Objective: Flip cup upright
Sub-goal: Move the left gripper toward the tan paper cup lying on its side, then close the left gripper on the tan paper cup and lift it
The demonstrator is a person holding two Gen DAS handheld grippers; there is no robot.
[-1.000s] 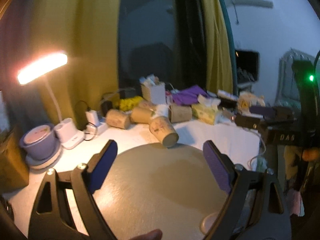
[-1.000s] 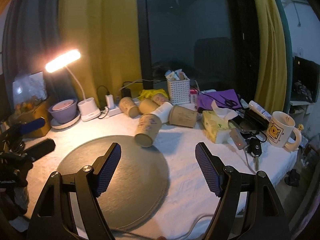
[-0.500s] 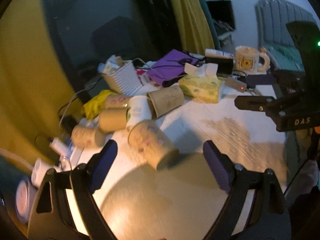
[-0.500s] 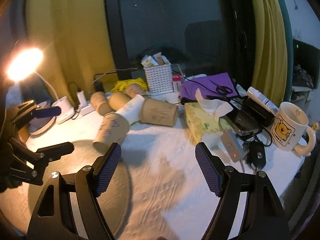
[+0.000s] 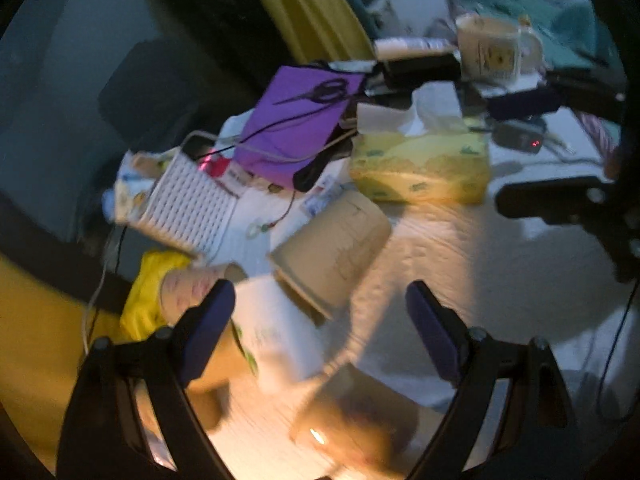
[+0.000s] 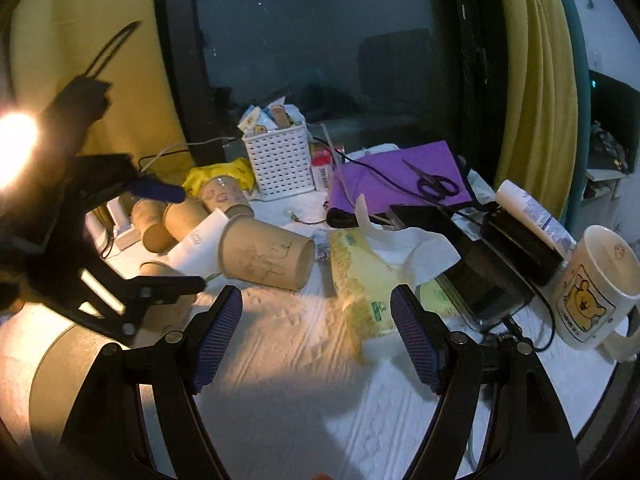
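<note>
Several paper cups lie on their sides on the white cloth. A brown cup (image 6: 266,255) lies with its mouth to the right; it also shows in the left wrist view (image 5: 332,246). A white cup (image 5: 276,332) lies beside it, between the fingers of my left gripper (image 5: 320,332), which is open and empty just above the pile. Another brown cup (image 5: 352,428) lies blurred below. My right gripper (image 6: 316,340) is open and empty over the cloth, short of the brown cup. The left gripper (image 6: 172,236) shows at the left of the right wrist view.
A yellow tissue box (image 6: 360,280), a white basket (image 6: 280,164), a purple folder with scissors (image 6: 400,176), black devices (image 6: 492,264) and a bear mug (image 6: 596,292) crowd the back and right. A round grey mat (image 6: 68,380) lies front left. A lamp (image 6: 12,140) glares at left.
Both grippers have moved forward and right toward the cup pile. The left gripper has tilted and now straddles the white cup; the cups look much nearer.
</note>
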